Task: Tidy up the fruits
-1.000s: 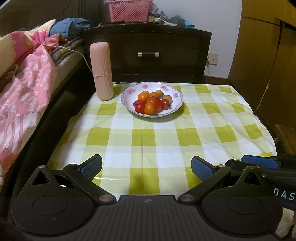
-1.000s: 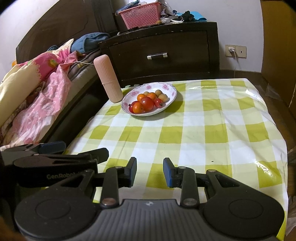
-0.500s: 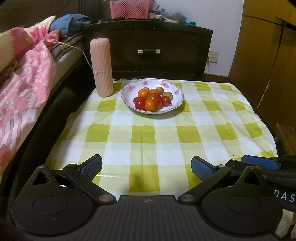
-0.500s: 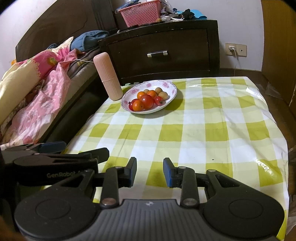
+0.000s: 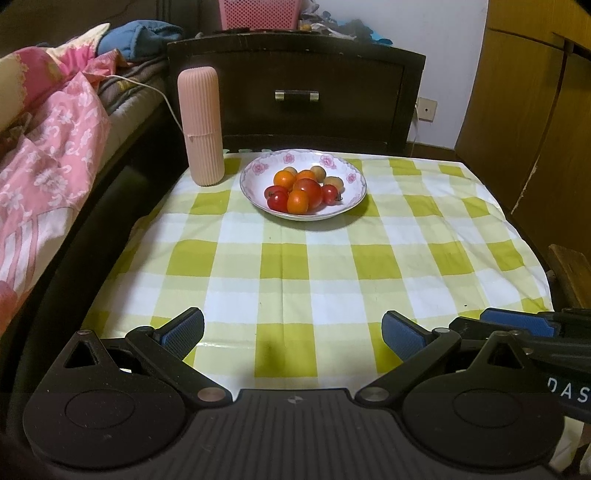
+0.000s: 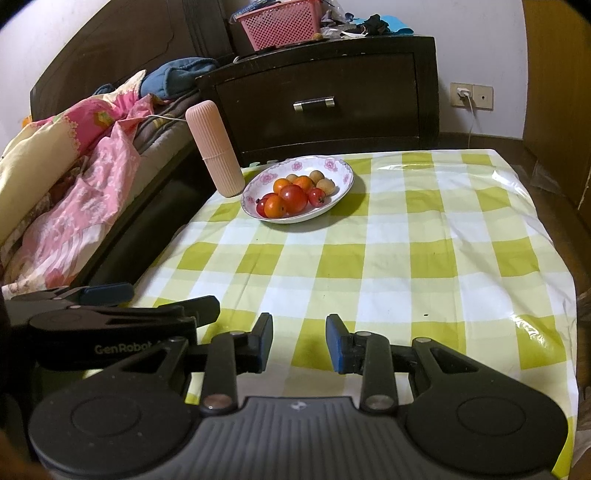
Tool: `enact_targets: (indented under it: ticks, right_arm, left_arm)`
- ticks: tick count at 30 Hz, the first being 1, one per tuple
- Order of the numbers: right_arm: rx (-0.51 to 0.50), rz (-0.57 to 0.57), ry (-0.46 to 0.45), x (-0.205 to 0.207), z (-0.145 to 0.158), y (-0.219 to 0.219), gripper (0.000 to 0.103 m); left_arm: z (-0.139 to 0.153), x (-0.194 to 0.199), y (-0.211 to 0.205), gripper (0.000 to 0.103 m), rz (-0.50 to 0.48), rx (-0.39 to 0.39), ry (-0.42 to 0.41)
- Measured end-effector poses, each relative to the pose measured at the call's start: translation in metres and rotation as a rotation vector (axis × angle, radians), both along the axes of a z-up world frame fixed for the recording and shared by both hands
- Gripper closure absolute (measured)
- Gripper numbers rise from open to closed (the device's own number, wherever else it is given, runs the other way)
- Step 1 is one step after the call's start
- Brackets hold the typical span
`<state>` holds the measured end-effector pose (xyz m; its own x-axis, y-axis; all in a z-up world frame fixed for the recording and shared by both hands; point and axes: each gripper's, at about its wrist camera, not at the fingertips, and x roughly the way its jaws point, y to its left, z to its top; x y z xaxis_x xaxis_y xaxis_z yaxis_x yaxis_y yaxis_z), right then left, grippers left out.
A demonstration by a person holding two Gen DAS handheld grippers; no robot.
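A white bowl with pink flowers stands at the far side of the checked table. It holds red tomatoes, orange fruits and small tan fruits. My left gripper hovers over the near table edge, jaws wide open and empty. Beside it, my right gripper has its blue pads a narrow gap apart, with nothing between them. Both grippers are well short of the bowl.
A tall pink ribbed case stands upright left of the bowl. A dark nightstand with a pink basket on top is behind the table. A bed with pink bedding runs along the left, and a wooden wardrobe stands on the right.
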<state>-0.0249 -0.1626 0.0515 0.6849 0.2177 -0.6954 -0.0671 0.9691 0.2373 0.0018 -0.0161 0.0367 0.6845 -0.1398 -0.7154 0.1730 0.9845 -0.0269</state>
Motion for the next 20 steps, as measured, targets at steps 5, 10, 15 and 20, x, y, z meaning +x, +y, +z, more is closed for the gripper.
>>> enact_targets:
  ticks: [5, 10, 15, 20]
  right_arm:
    - [0.000, 0.001, 0.002, 0.0003, -0.0003, 0.0000, 0.065]
    - [0.000, 0.001, 0.004, 0.0004, -0.0011, 0.0002, 0.064]
    - [-0.001, 0.001, 0.006, 0.0001, -0.0016, 0.0005, 0.064]
    - [-0.005, -0.001, 0.015, 0.0007, -0.0027, 0.0015, 0.064]
  left_arm:
    - [-0.0018, 0.0006, -0.0002, 0.000, 0.001, -0.005, 0.010]
    - [-0.0037, 0.0017, 0.0006, 0.000, 0.004, -0.014, 0.029]
    - [-0.0042, 0.0015, 0.0004, 0.000, 0.007, -0.015, 0.034]
    - [-0.0065, 0.0018, -0.0006, 0.000, 0.008, -0.013, 0.048]
